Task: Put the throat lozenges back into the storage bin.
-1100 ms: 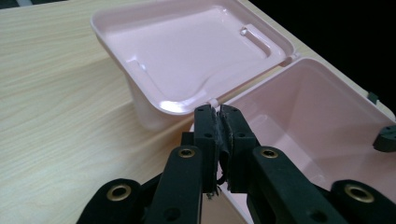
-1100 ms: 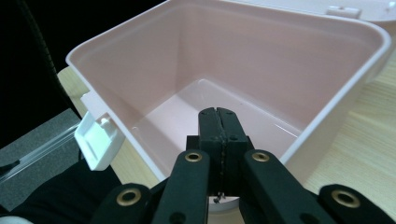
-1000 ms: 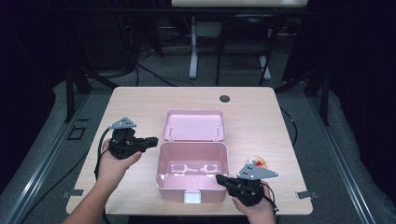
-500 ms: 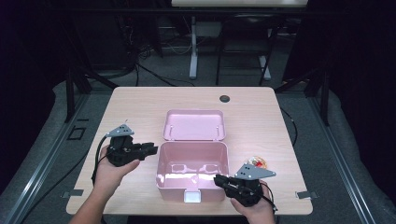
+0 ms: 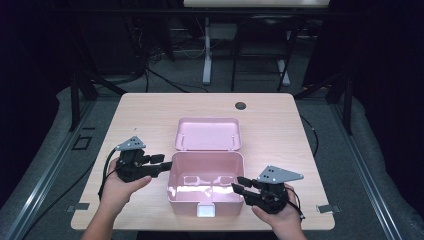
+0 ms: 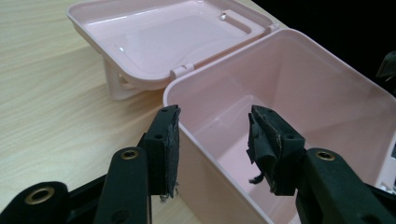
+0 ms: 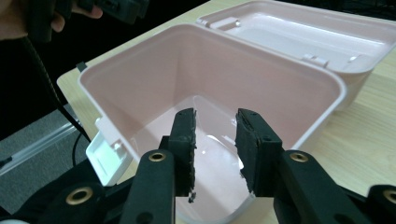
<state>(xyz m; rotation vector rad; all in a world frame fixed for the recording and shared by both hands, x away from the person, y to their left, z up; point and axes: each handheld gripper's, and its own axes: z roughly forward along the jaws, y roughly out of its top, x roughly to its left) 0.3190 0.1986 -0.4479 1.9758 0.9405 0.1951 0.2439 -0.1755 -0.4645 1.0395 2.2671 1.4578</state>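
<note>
Left gripper (image 5: 161, 163) just opening, straddling box (image 5: 206, 186) wall, released; right gripper (image 5: 241, 185) just opening over box rim, empty.

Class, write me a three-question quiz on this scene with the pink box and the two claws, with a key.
1. True or false: the lid of the pink box is closed.
2. Which wall of the box does the left claw straddle? A) the wall nearest the left hand B) the hinge wall C) none
3. Fill in: the small latch on the box's front is ___ in colour.

Key
1. False: the lid lies open behind the box.
2. A: one pad is outside that wall and one inside, both clear of it; its jaws have just been opening.
3. White.
</note>
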